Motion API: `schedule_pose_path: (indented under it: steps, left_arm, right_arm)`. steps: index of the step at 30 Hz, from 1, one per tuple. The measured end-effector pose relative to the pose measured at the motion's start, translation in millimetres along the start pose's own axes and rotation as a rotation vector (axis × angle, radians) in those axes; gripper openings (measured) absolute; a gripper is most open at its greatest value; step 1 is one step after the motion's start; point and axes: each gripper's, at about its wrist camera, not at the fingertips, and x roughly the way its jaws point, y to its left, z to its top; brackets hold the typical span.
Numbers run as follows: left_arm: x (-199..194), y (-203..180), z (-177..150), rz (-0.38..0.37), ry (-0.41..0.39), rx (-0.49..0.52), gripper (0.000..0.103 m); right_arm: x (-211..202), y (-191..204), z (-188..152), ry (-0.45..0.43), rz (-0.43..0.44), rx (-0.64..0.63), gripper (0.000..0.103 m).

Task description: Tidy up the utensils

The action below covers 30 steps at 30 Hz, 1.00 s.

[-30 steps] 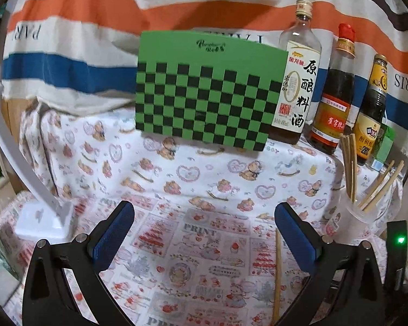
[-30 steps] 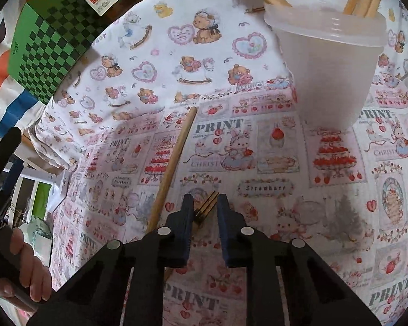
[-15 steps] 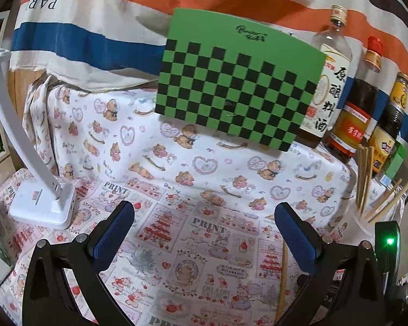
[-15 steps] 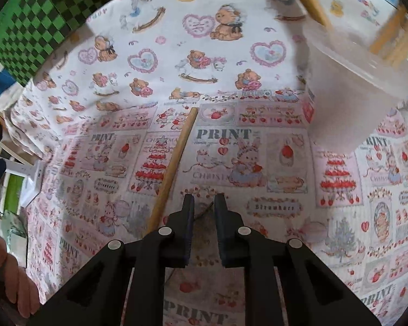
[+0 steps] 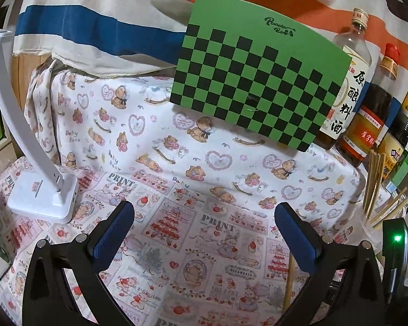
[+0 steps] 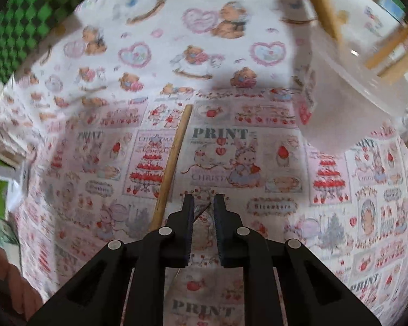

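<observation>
right gripper [image 6: 204,203] steeply down-tilted over tablecloth [image 6: 258,163]

Black fingers [image 5: 114,233] with blue pads, silver screws.

open printed desk [image 5: 193,247] ahead of me gives free passage; lamp base [image 5: 42,194] bounds it left, checkerboard [image 5: 255,81] behind, cup of chopsticks [image 6: 348,92] and bottles [image 5: 372,108] right.

Wooden chopstick [image 6: 174,160] flat on printed cloth; more chopsticks [image 5: 374,182] upright in translucent cup [image 6: 348,106], right.
</observation>
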Motion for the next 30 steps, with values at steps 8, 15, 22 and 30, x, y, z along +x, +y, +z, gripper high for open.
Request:
schedule_pose_path:
  steps: [8, 15, 22, 30]
  left_arm:
    - [1, 4, 1, 0.008, 0.017, -0.019, 0.102]
    - [0, 7, 1, 0.107, -0.039, -0.003, 0.102]
    - [2, -1, 0, 0.036, 0.0, 0.04, 0.102]
    - [27, -37, -23, 0.028, 0.079, 0.243, 0.102]
  right_arm:
    - [9, 12, 0, 0.024, -0.034, -0.007, 0.016]
    - [8, 27, -2, -0.05, -0.09, -0.057, 0.004]
    - [-46, 1, -12, -0.267, 0.109, -0.044, 0.002]
    - [-120, -49, -29, -0.661, 0.226, -0.017, 0.002]
